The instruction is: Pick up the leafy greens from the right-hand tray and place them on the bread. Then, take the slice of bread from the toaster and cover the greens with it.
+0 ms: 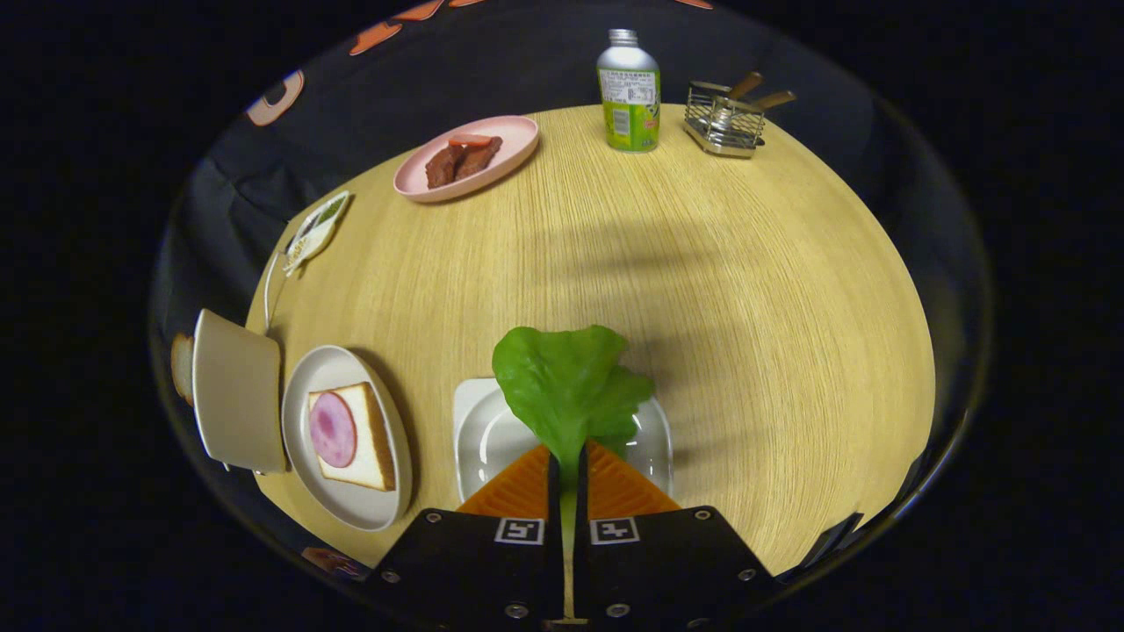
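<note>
While tongs pinch greens, white tray below — bare

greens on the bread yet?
No. The gripper holds the greens by the stem over the tray; the bread carries only ham.

a staged dining setup in a recording booth: a round wood-grain tabletop ringed by black cloth wall. near its far edge stand a drink bottle, a wire cutlery holder and a pink plate of meat; at the left edge, a toaster beside a plate with bread and ham.
</note>
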### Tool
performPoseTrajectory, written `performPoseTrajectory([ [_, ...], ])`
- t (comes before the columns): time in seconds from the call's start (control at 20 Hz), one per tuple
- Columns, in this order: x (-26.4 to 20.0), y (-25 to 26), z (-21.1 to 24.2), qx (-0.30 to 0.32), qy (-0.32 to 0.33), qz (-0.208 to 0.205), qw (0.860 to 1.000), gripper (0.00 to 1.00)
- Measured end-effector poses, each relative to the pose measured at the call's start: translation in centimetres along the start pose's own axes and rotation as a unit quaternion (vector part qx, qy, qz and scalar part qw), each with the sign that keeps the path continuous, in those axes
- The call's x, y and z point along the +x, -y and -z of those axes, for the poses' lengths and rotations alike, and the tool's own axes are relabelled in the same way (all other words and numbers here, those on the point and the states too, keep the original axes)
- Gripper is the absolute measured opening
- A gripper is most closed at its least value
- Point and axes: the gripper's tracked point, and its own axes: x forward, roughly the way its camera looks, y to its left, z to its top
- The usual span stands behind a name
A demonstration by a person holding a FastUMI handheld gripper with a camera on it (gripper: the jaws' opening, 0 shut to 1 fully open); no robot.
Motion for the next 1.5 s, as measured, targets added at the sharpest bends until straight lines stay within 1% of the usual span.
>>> performPoseTrajectory([
  [0.25,-3.0,-4.2,-0.5,-0.016,0.021,-0.043,0.999,0.05],
  [0.45,-4.3,-8.9,-1.0,-0.055,0.03,-0.077,0.995,0.05],
  [0.6,-3.8,-11.9,-1.1,-0.086,0.03,-0.091,0.992,0.05],
  [0.75,-2.6,-14.5,-0.6,-0.101,0.02,-0.103,0.989,0.05],
  [0.85,-1.7,-15.6,-0.4,-0.103,0.014,-0.104,0.989,0.05],
  [1.0,0.1,-16.6,-0.2,-0.102,0.006,-0.093,0.99,0.05],
  [1.1,0.7,-17.5,0.4,-0.1,-0.007,-0.098,0.99,0.06],
  [1.3,1.4,-19.0,0.9,-0.103,-0.016,-0.102,0.989,0.14],
  [1.4,1.4,-19.7,1.5,-0.107,-0.024,-0.114,0.987,0.18],
  [1.45,1.4,-20.0,1.9,-0.111,-0.027,-0.119,0.986,0.22],
  [1.5,1.4,-19.9,1.9,-0.116,-0.028,-0.115,0.986,0.26],
])
